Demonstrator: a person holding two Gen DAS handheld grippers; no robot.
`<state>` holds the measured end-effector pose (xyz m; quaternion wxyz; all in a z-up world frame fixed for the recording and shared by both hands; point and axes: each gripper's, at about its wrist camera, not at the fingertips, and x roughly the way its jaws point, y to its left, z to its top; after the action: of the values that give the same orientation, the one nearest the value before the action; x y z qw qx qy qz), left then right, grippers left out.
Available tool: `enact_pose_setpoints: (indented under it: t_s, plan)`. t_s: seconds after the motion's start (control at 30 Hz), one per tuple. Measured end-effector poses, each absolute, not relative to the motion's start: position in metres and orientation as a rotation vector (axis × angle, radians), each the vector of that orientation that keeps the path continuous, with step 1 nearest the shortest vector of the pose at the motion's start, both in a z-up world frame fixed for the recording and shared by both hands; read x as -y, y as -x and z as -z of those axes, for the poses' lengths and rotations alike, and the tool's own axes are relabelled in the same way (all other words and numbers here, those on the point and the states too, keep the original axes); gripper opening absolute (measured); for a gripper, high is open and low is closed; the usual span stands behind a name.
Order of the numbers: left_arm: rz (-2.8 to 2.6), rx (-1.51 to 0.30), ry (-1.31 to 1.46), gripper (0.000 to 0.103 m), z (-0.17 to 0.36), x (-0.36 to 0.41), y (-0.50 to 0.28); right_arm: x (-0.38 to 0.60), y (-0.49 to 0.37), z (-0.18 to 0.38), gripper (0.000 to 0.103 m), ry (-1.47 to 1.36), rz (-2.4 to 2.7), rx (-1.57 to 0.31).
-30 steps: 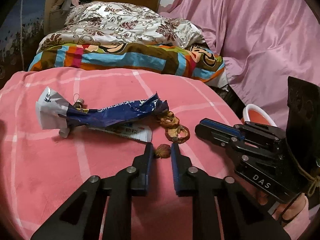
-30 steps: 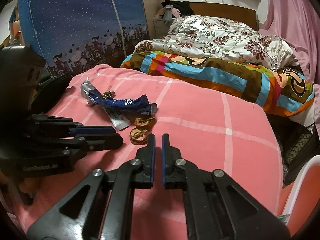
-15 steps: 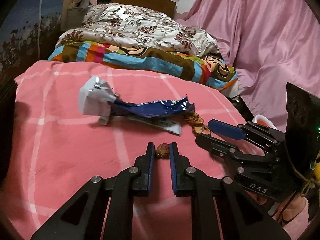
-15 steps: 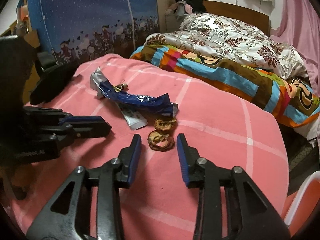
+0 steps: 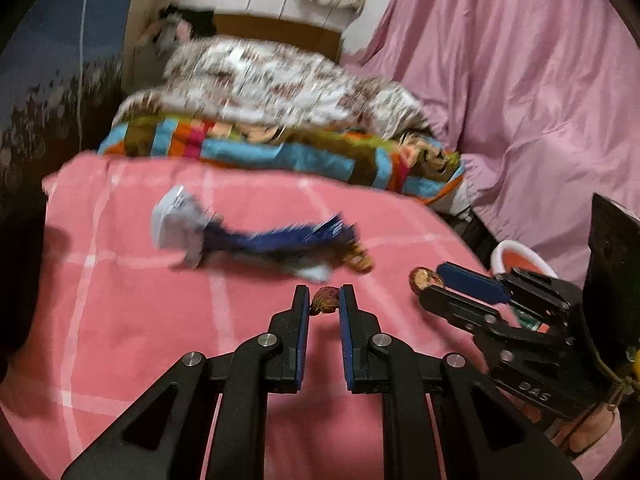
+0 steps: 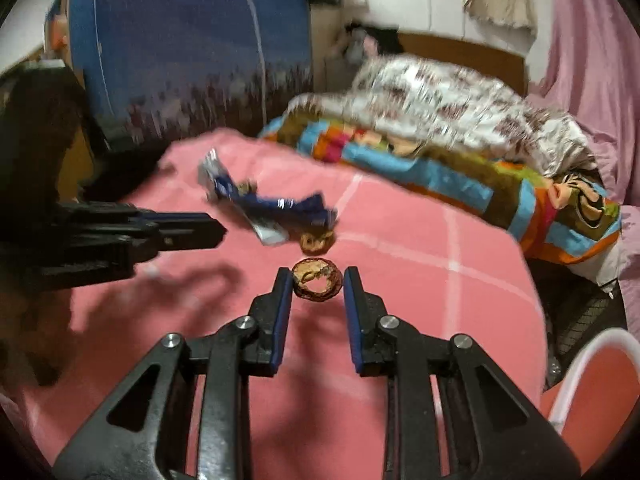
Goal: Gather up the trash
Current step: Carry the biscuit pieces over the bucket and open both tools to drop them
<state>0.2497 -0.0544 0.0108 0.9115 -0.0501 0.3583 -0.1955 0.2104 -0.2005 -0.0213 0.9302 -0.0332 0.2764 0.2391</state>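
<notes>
On the pink checked cloth [image 5: 120, 320] lie a crumpled blue and silver wrapper [image 5: 280, 238] [image 6: 276, 204] and a brown nut shell [image 5: 360, 262] [image 6: 316, 240] at its near end. My left gripper [image 5: 324, 296] [image 6: 218, 232] is shut on a small brown shell piece [image 5: 326, 300] at its fingertips. My right gripper [image 6: 318, 280] [image 5: 431, 285] has its jaws closing on a ring-shaped walnut shell half [image 6: 318, 284] [image 5: 424, 279], which fills the gap between the pads. Both views are blurred.
A white-rimmed orange bin [image 5: 516, 252] [image 6: 592, 360] stands off the cloth's right edge. Behind the cloth lies a striped blanket [image 5: 280, 152] under a floral quilt. A pink drape [image 5: 520, 100] hangs on the right, and a blue patterned sheet [image 6: 180, 60] on the left.
My right gripper opened, moved forward around the ring-shaped shell and narrowed onto it. My left gripper rose and drew back with the small shell piece in it.
</notes>
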Motion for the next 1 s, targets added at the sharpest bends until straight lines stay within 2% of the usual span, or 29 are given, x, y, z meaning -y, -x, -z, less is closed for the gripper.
enact_pose_setpoints:
  t_s: [0.23,0.37,0.63,1.0]
  plan:
    - [0.502,-0.512,0.065,0.012,-0.047,0.106,-0.225,0.266,-0.152,-0.014,0.042,-0.019,-0.311,-0.237]
    - [0.571,-0.41,0.024,0.012,-0.066,0.141,-0.213,0.299,-0.128,-0.024,0.042,-0.046,-0.209,-0.133]
    - [0.704,-0.299,-0.062,0.012,-0.08,0.219,-0.192,0.357,-0.103,-0.031,0.042,-0.099,-0.028,-0.088]
    - [0.841,-0.363,-0.141,0.012,-0.058,0.308,-0.196,0.422,-0.093,-0.015,0.042,-0.143,0.125,-0.187]
